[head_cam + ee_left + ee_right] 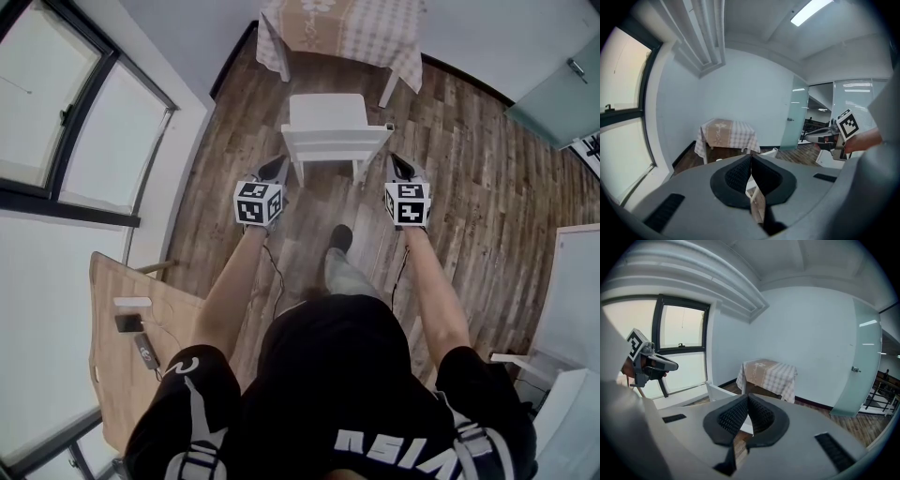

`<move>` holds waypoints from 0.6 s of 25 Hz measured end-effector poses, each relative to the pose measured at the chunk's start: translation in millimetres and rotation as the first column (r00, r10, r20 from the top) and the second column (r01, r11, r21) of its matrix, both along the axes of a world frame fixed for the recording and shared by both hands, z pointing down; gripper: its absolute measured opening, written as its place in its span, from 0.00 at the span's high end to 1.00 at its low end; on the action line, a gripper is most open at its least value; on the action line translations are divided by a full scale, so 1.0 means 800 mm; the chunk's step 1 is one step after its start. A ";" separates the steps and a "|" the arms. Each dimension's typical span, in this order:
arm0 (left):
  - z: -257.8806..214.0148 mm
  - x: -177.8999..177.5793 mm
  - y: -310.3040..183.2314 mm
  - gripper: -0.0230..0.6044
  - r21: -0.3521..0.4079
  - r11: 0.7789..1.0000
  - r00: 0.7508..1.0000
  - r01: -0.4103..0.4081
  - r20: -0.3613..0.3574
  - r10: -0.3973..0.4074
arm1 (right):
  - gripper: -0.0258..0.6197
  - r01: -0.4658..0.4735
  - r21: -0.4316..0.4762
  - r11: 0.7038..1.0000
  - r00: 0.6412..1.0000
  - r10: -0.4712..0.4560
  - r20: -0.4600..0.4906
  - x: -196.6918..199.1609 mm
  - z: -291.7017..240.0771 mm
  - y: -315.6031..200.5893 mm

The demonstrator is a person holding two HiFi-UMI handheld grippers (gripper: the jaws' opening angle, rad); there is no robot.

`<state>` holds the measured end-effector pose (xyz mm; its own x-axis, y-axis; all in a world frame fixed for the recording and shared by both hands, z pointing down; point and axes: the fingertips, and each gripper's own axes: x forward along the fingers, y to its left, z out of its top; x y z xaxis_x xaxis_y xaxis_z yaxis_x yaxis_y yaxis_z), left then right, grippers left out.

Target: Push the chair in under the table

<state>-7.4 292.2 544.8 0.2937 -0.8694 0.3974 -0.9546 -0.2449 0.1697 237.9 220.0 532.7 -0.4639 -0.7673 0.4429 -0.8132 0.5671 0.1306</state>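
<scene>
Open floor (487, 169) flanks the chair (326, 122) up to the table (375, 33). Its back blocks the gap between left gripper (279, 162) and right gripper (396, 159).

The head view looks steeply down from high up; the chair (330, 131) and the desk (342, 33) lie ahead of both pairs of jaws. Each gripper view looks forward along its own jaws, low and close behind the chair, toward the same desk.

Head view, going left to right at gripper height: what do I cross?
Window → left gripper → white chair → right gripper → wooden floor.
</scene>
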 end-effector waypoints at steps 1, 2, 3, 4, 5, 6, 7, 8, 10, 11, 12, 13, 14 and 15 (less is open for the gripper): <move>0.004 -0.002 -0.007 0.92 -0.007 1.000 1.000 -0.001 0.001 0.001 | 0.94 -0.002 -0.006 1.000 1.000 0.002 -0.001 -0.002 0.003 -0.007; 0.008 -0.004 -0.014 0.92 -0.014 1.000 1.000 -0.001 0.002 0.002 | 0.94 -0.002 -0.011 1.000 1.000 0.002 -0.004 -0.003 0.006 -0.015; 0.011 -0.004 -0.022 0.92 -0.020 1.000 1.000 -0.002 0.003 0.002 | 0.94 -0.003 -0.014 1.000 1.000 0.003 -0.007 -0.004 0.009 -0.023; 0.015 -0.005 -0.030 0.92 -0.026 1.000 1.000 -0.002 0.006 0.003 | 0.94 -0.005 -0.016 1.000 1.000 0.005 -0.010 -0.004 0.012 -0.032; 0.019 -0.006 -0.037 0.92 -0.034 0.999 1.000 -0.003 0.011 0.003 | 0.94 -0.008 -0.019 1.000 1.000 0.008 -0.012 -0.003 0.015 -0.041; 0.023 -0.007 -0.044 0.92 -0.044 0.999 1.000 -0.003 0.016 0.004 | 0.94 -0.011 -0.022 1.000 1.000 0.011 -0.015 -0.002 0.017 -0.049; 0.027 -0.008 -0.051 0.92 -0.055 0.999 1.000 -0.003 0.021 0.004 | 0.94 -0.013 -0.026 1.000 1.000 0.013 -0.020 -0.002 0.020 -0.055; 0.032 -0.010 -0.056 0.92 -0.067 0.998 1.000 -0.004 0.024 0.005 | 0.94 -0.015 -0.030 0.999 1.000 0.014 -0.027 -0.002 0.023 -0.062; 0.041 -0.014 -0.066 0.92 -0.091 0.996 1.000 -0.006 0.025 0.008 | 0.94 -0.020 -0.036 0.999 0.999 0.018 -0.040 -0.002 0.028 -0.074; 0.046 -0.015 -0.070 0.92 -0.102 0.995 1.000 -0.007 0.026 0.010 | 0.94 -0.023 -0.041 0.999 0.999 0.021 -0.045 -0.002 0.031 -0.080; 0.051 -0.016 -0.075 0.90 -0.113 0.994 1.000 -0.007 0.027 0.010 | 0.94 -0.025 -0.047 0.999 0.999 0.023 -0.049 -0.002 0.035 -0.086; 0.056 -0.017 -0.080 0.86 -0.125 0.992 1.000 -0.006 0.029 0.010 | 0.94 -0.024 -0.056 0.998 0.998 0.021 -0.054 -0.002 0.038 -0.092; 0.060 -0.018 -0.085 0.79 -0.137 0.991 0.999 -0.005 0.032 0.009 | 0.91 -0.020 -0.066 0.998 0.998 0.016 -0.059 -0.003 0.042 -0.097; 0.065 -0.018 -0.090 0.75 -0.148 0.989 0.999 -0.003 0.035 0.009 | 0.88 -0.014 -0.075 0.997 0.998 0.009 -0.065 -0.004 0.046 -0.101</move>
